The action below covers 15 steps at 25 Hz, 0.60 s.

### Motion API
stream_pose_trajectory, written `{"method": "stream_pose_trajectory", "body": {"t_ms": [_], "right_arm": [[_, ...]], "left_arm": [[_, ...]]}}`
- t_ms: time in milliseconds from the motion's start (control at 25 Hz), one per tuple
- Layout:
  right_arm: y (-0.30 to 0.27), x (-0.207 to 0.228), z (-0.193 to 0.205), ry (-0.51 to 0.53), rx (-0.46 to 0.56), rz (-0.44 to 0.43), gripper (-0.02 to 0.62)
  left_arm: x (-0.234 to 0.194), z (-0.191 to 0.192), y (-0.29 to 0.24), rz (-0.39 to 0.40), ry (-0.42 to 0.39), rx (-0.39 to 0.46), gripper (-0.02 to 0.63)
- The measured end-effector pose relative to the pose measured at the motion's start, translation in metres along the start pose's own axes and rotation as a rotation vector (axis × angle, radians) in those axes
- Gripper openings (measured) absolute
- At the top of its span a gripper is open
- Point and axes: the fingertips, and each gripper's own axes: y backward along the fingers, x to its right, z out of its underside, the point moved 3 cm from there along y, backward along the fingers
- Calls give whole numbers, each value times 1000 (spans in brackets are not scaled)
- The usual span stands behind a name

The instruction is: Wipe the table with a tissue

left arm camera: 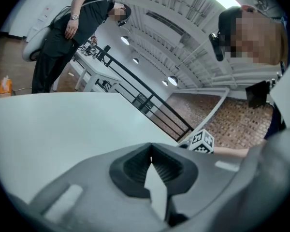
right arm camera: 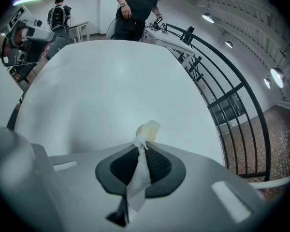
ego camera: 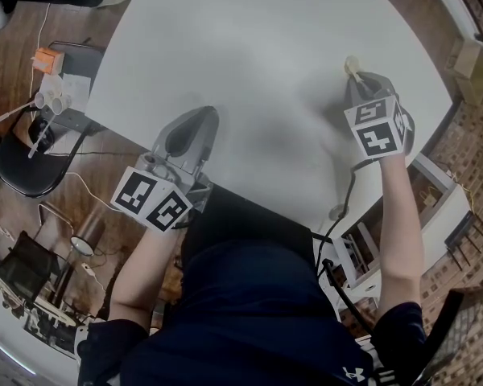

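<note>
Two tongs hang over the white surface (ego camera: 249, 39). The right tongs (right arm camera: 144, 148) are clamped on a tissue (right arm camera: 148, 129), its crumpled wad poking past the tips; from the head view it is just a pale blob toward the surface's right edge. The left tongs (left arm camera: 151, 148), tips pressed together on nothing, hover by the near edge.

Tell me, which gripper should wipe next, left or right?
Probably the right gripper: its jaws are shut on the crumpled white tissue, out over the white table. The left gripper is shut on nothing, near the table's edge.
</note>
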Motion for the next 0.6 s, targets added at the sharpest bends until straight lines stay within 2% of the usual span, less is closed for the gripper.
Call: {"method": "stream_pose_trajectory", "body": {"t_ms": [600], "right_arm": [[1, -8, -22, 24, 25, -19, 18]], "left_arm": [[-2, -2, 1, 7, 10, -1, 4]]}}
